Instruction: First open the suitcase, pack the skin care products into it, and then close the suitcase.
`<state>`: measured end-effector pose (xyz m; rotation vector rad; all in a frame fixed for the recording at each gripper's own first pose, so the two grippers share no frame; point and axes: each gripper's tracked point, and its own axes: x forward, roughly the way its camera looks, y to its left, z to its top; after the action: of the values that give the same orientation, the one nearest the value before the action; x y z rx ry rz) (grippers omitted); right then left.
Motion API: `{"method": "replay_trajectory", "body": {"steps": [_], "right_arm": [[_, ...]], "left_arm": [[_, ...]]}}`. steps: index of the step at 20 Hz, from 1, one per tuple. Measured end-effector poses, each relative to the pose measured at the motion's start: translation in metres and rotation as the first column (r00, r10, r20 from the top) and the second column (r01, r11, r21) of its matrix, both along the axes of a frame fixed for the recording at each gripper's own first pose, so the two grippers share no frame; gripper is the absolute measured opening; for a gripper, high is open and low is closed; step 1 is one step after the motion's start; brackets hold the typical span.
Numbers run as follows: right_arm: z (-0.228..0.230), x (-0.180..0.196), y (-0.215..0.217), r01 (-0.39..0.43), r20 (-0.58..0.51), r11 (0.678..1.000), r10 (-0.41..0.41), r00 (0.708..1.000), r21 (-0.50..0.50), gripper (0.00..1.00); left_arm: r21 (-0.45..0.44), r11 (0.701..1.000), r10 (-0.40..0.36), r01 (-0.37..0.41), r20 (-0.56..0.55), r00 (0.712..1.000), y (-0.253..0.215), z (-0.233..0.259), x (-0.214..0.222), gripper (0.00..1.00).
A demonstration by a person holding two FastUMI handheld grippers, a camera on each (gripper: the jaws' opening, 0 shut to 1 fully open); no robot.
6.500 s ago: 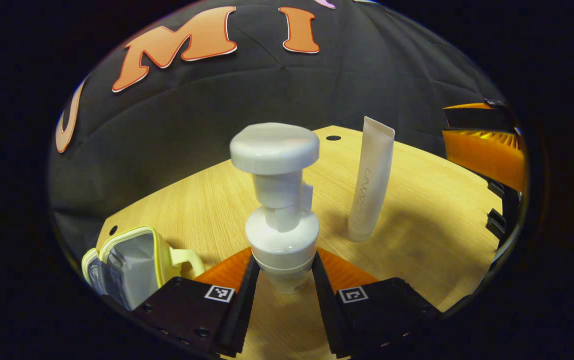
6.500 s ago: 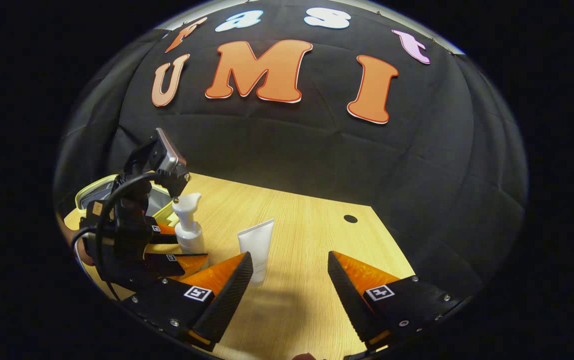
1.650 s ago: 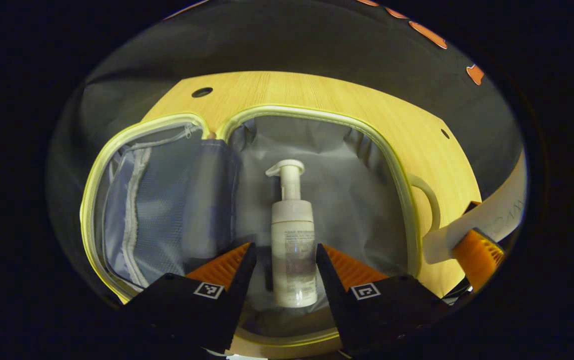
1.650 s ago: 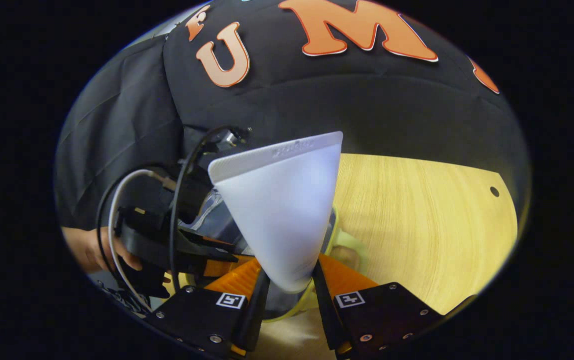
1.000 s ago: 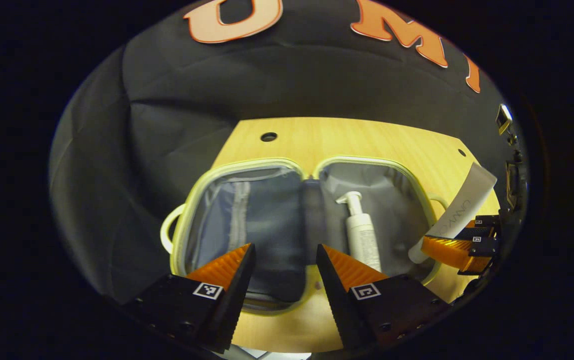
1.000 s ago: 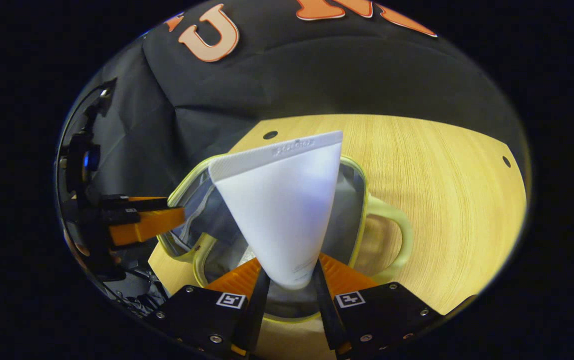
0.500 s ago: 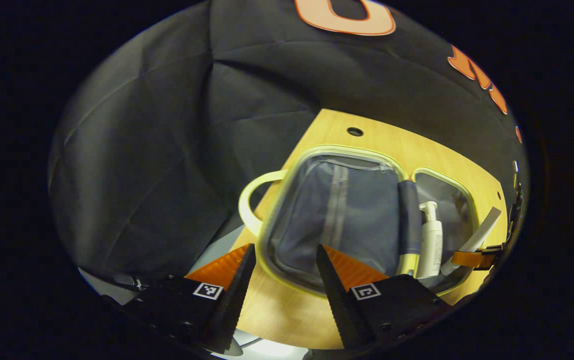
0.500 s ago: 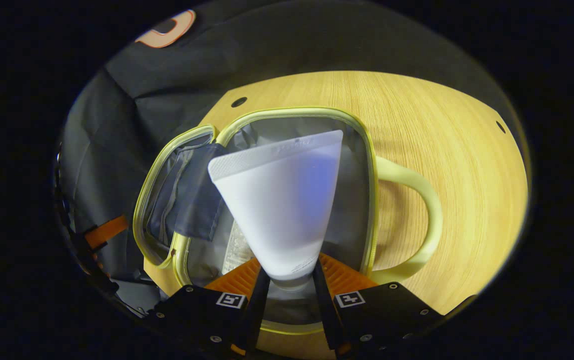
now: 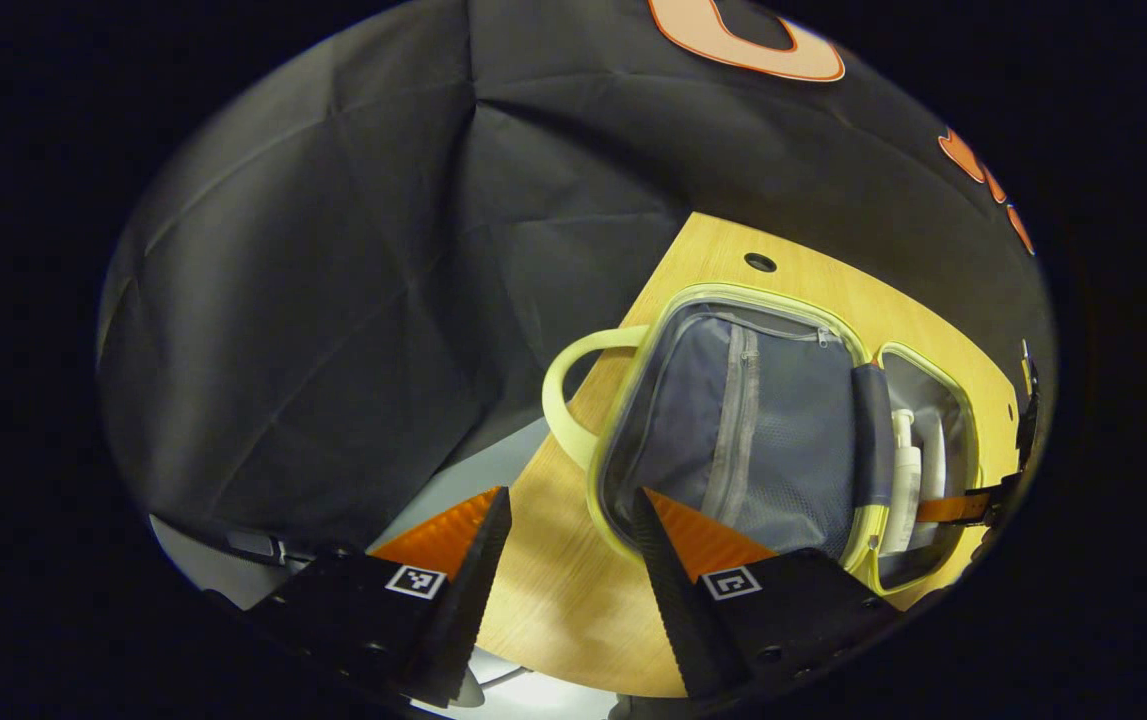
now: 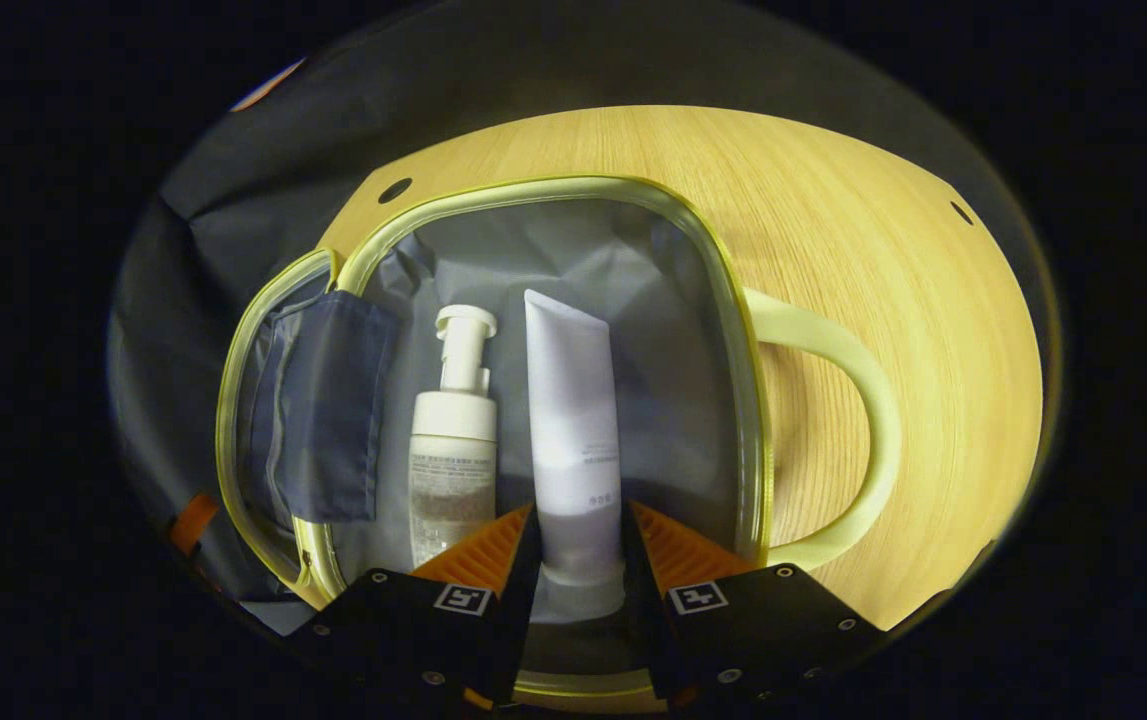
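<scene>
The pale yellow suitcase [image 10: 533,188] lies open on the wooden table [image 10: 883,200], showing its grey lining. In its right half a white pump bottle [image 10: 453,440] lies flat. Beside it lies a white tube [image 10: 573,430], with my right gripper [image 10: 578,560] shut on its cap end. In the left gripper view, my left gripper [image 9: 568,540] is open and holds nothing. It hovers over the table's near edge, by the suitcase's [image 9: 733,295] left half with its mesh pocket [image 9: 733,420]. Farther right in that view are the pump bottle [image 9: 903,480] and the right gripper's fingers [image 9: 953,508].
A looped handle [image 10: 858,350] sticks out from the suitcase's right side, and another handle [image 9: 568,400] from its left half. The table has a small round hole [image 9: 760,262] near its far corner. Grey floor [image 9: 473,480] shows past the table's left edge.
My right gripper has tipped the tube down and laid it in the suitcase's right half beside the pump bottle. My left gripper has swung away to the left, open.
</scene>
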<state>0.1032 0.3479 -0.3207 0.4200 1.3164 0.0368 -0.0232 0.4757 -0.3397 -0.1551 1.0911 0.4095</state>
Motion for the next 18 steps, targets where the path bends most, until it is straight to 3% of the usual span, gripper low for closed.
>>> {"method": "replay_trajectory", "body": {"steps": [9,14,15,18], "right_arm": [[0.017,-0.008,0.002,0.087,-0.011,0.994,-0.086,0.996,0.068,0.60],[0.050,0.000,-0.019,0.123,0.125,0.989,-0.132,0.983,0.082,0.67],[0.056,0.001,-0.026,0.134,0.152,0.988,-0.144,0.978,0.074,0.78],[0.079,0.005,-0.045,0.168,0.250,0.984,-0.177,0.952,0.059,0.86]], "left_arm": [[0.029,0.999,0.016,-0.016,-0.004,1.000,0.032,-0.017,0.012,0.78],[-0.076,0.990,0.127,-0.122,0.070,0.989,0.045,-0.032,0.026,0.78],[-0.092,0.987,0.136,-0.129,0.076,0.988,0.049,-0.036,0.030,0.78],[-0.166,0.976,0.162,-0.145,0.094,0.982,0.050,-0.048,0.041,0.78]]}}
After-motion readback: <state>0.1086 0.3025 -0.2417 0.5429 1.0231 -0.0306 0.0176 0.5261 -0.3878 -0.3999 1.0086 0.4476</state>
